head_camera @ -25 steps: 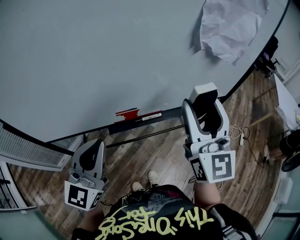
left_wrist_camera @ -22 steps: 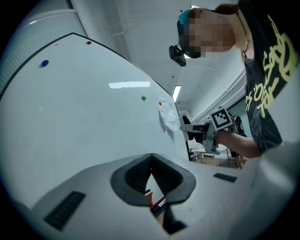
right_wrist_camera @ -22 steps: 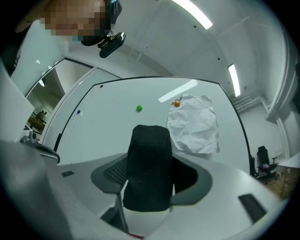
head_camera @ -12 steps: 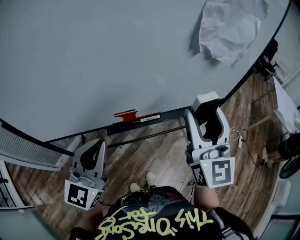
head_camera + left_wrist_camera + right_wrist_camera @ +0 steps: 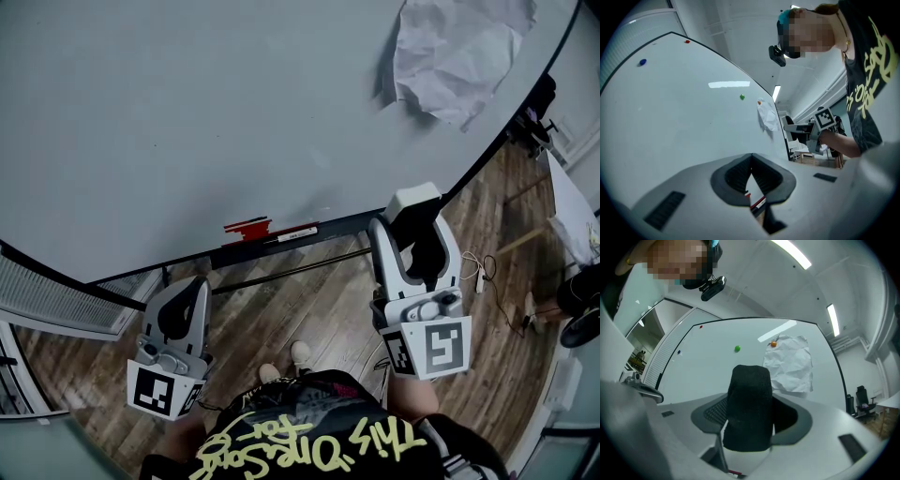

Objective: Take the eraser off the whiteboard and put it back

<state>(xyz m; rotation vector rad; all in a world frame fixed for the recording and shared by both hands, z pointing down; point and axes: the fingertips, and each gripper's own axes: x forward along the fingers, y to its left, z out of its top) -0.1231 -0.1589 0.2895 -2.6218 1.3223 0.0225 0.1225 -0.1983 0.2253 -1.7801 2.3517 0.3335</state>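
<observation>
Eraser sits clamped in the right gripper, jaws pressed on both its sides. It's a dark, fuzzy felt block standing upright, and the head view shows a white back. It's held off the whiteboard, near the lower edge, below the crumpled paper. Over on the other side, the left gripper hangs low above the wooden floor, jaws together at the tips, nothing between them. A green magnet dots the board.

Right tool with eraser, drawn slightly back from whiteboard
</observation>
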